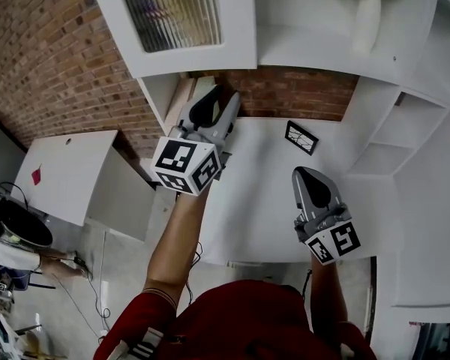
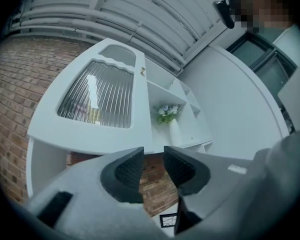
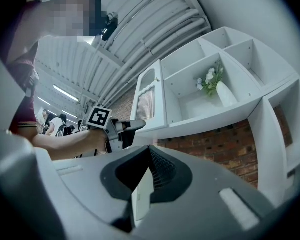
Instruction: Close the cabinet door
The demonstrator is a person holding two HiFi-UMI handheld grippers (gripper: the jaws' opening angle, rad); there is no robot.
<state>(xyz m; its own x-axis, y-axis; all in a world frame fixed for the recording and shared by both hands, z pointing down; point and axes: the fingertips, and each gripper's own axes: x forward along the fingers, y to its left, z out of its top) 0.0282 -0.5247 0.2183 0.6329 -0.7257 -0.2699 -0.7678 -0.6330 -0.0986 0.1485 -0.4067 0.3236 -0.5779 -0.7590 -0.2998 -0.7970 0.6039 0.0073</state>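
Red-brown brick wall (image 1: 52,58) fills the far left of the head view, with a flat white board (image 1: 67,171) low in front of it. Next comes the white cabinet door with its ribbed glass pane (image 1: 176,13). It stands swung out from the white cabinet, not yet shut, and hangs above my left side.

My left gripper (image 1: 221,103) reaches up just under that door's lower edge, its marker cube towards me. In the left gripper view my left gripper (image 2: 152,156) has its two dark ribbed pads (image 2: 129,170) parted by a narrow gap. Nothing sits in the gap; only brick and the door's underside show through it. The right gripper view shows the tips at the door's lower corner, but I cannot tell whether they touch it.

Further right, a small black picture frame (image 1: 301,137) lies flat on the white counter (image 1: 262,216), apart from both of my tools. My right gripper (image 1: 309,178) hovers over that counter, well below the door. In its own view the right gripper (image 3: 150,154) has its fingers pressed together at the tips and grasps nothing.

Up on the shelf to the right stands a slim white vase with green sprigs (image 1: 366,21), and beyond it are the curved white open shelves (image 1: 405,126).
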